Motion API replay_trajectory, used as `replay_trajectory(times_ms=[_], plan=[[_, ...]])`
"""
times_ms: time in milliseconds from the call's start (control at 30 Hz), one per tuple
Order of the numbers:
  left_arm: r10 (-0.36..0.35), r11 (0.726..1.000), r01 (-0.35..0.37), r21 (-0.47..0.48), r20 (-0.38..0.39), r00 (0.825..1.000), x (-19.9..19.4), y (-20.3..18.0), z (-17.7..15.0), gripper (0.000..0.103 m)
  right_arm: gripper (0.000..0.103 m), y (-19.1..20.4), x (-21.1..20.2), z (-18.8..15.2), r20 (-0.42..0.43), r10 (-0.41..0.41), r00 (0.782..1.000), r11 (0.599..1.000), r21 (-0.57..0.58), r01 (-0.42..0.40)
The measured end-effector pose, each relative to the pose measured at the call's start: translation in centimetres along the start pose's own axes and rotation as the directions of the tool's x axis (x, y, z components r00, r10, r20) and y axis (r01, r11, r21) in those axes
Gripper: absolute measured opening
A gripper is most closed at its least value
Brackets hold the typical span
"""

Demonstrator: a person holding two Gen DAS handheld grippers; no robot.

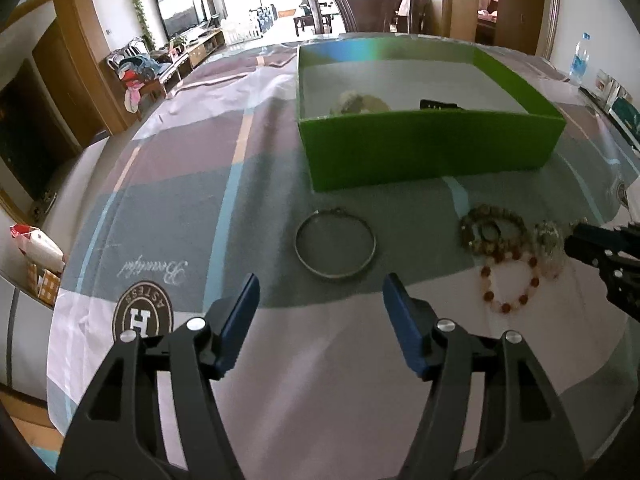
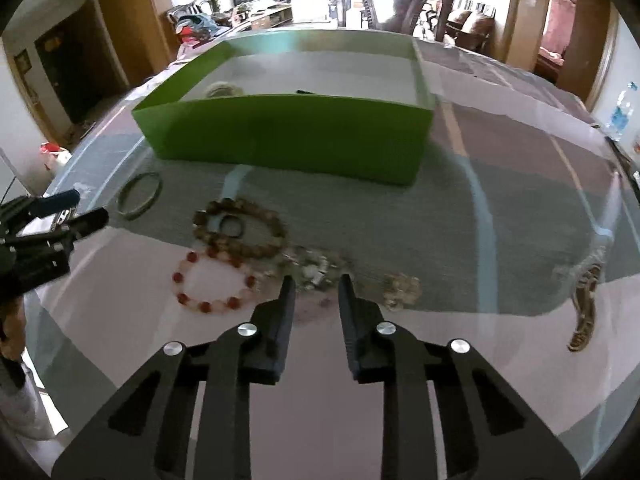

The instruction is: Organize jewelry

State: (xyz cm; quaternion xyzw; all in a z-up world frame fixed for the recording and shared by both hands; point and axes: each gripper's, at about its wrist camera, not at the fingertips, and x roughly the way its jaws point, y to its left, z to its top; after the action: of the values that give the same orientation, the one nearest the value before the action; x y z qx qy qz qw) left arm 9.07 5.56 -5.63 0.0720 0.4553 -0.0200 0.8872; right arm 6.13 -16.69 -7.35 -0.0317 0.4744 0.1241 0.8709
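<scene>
A green box [image 1: 428, 148] stands on the table; a pale bracelet [image 1: 362, 103] and a dark item [image 1: 438, 105] lie inside. A silver bangle [image 1: 335, 243] lies in front of it, just beyond my open, empty left gripper [image 1: 320, 292]. To its right lie a brown bead bracelet [image 1: 492, 230] and a red-and-white bead bracelet [image 1: 510, 284]. In the right wrist view the box [image 2: 288, 136], bangle [image 2: 139, 196], brown beads [image 2: 240, 227] and red beads [image 2: 214, 283] show. My open right gripper [image 2: 316, 288] hovers before a small silvery jewelry cluster [image 2: 314, 266].
A beige bead piece [image 2: 402, 290] lies right of the right gripper, and a dark patterned strap [image 2: 584, 312] near the table's right edge. A dark wooden chair [image 1: 362, 0] stands behind the table. A water bottle [image 1: 579, 62] is at the far right.
</scene>
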Motion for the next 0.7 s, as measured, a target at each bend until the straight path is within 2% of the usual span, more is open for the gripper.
replay_trajectory(times_ms=[133,167,267,433,567,700], plan=[[-0.001,1.0,0.001,-0.001,-0.005,1.0,0.2,-0.2,-0.5,0.067,0.024,0.6,1.0,0.2,-0.019,0.024,1.0,1.0,-0.013,-0.024],[-0.002,1.0,0.002,-0.001,-0.007,1.0,0.3,-0.2,-0.6,0.067,0.015,0.8,1.1,0.2,-0.017,0.019,1.0,1.0,-0.019,-0.019],[-0.001,1.0,0.001,-0.004,-0.013,1.0,0.3,-0.2,-0.7,0.067,0.008,0.9,0.9,0.0,-0.016,0.046,0.999,0.999,-0.009,-0.046],[-0.02,1.0,0.02,-0.005,-0.008,1.0,-0.1,-0.5,-0.9,0.067,0.008,0.2,-1.9,-0.7,0.046,0.042,0.998,0.999,0.01,-0.042],[-0.062,0.998,0.062,0.016,-0.001,0.998,-0.6,-1.9,-1.0,0.067,0.008,-0.5,-4.5,-1.6,0.098,0.03,0.995,0.999,0.035,-0.033],[-0.126,0.991,0.126,0.048,-0.004,0.992,-0.2,-4.8,-0.8,0.067,0.008,-1.1,-4.6,-3.2,0.085,0.023,0.996,0.997,0.076,-0.03]])
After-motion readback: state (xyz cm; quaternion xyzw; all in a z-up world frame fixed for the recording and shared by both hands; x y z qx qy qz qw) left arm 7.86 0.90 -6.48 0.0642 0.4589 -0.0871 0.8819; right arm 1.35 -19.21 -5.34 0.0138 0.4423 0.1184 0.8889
